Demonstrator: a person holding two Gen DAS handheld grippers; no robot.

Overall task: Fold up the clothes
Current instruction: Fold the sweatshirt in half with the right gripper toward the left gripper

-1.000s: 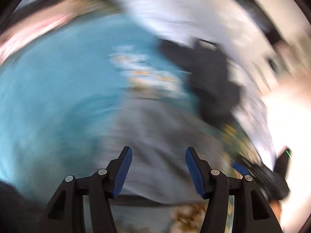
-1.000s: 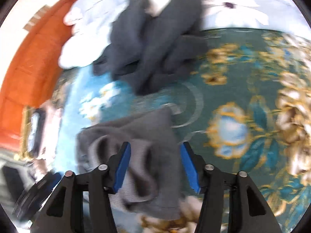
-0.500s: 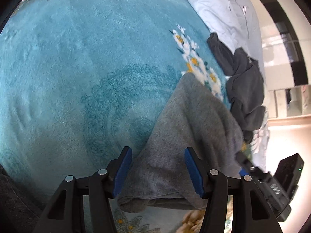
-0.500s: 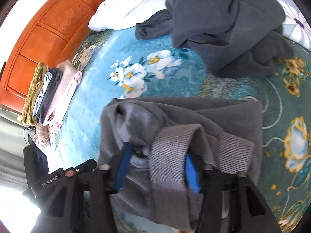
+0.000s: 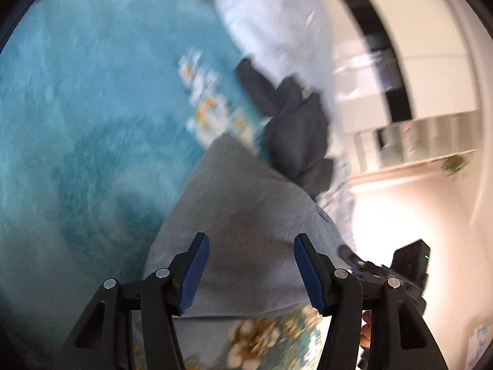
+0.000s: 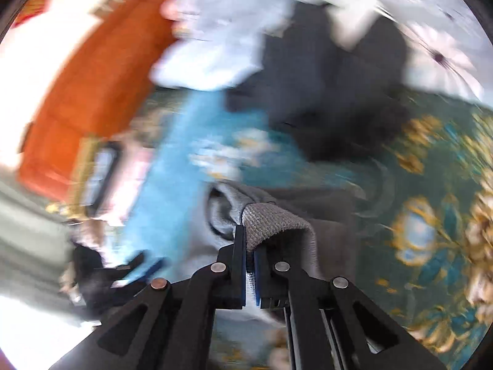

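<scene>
A light grey sweater [image 5: 246, 203] lies bunched on a teal flowered blanket [image 5: 92, 108]. My left gripper [image 5: 250, 246] hovers just over the sweater's near part, open, its blue pads [image 5: 195, 265] apart and not pressing the cloth. In the right wrist view my right gripper [image 6: 249, 237] is shut on the sweater's ribbed hem [image 6: 271, 222], which drapes over its right finger. The rest of the sweater [image 6: 332, 234] hangs and folds behind it. The view is blurred by motion.
A dark grey garment [image 5: 295, 129] lies crumpled beyond the sweater, also in the right wrist view [image 6: 332, 98]. Pale bedding [image 5: 271, 24] is at the far side. An orange wooden headboard [image 6: 92, 71] and a stack of folded clothes [image 6: 101, 169] are at the left.
My right gripper closed on the sweater's ribbed hem and lifted it. The left gripper stayed open over the sweater while its view swung.
</scene>
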